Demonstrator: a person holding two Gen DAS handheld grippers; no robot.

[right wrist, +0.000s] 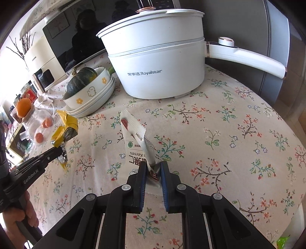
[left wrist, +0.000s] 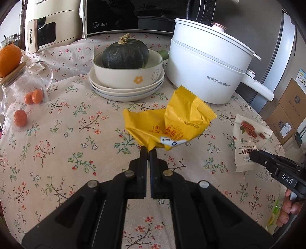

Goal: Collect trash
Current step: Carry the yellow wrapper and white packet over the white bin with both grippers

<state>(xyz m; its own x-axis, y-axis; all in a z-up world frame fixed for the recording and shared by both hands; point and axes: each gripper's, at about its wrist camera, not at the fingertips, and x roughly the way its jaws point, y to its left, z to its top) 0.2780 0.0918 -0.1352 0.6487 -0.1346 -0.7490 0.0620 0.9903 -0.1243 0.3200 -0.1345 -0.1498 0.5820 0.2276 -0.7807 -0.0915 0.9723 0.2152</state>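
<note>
A crumpled yellow snack wrapper (left wrist: 170,122) hangs above the floral tablecloth (left wrist: 57,145), pinched at its lower corner by my left gripper (left wrist: 148,150), which is shut on it. The same yellow wrapper (right wrist: 65,128) shows at the left of the right wrist view, held by the left gripper (right wrist: 62,152). A white pecan-kernel packet (right wrist: 133,141) stands up from the cloth, with my right gripper (right wrist: 153,168) shut on its lower end. In the left wrist view that white packet (left wrist: 246,141) sits at the right, with the right gripper (left wrist: 253,155) at its edge.
A white Royalstar electric pot (left wrist: 208,70) with a long handle stands at the back right. A bowl holding a dark green squash (left wrist: 125,53) sits on stacked plates (left wrist: 126,90). A glass jar with small oranges (left wrist: 24,99) stands at the left. A microwave (left wrist: 122,17) lines the back.
</note>
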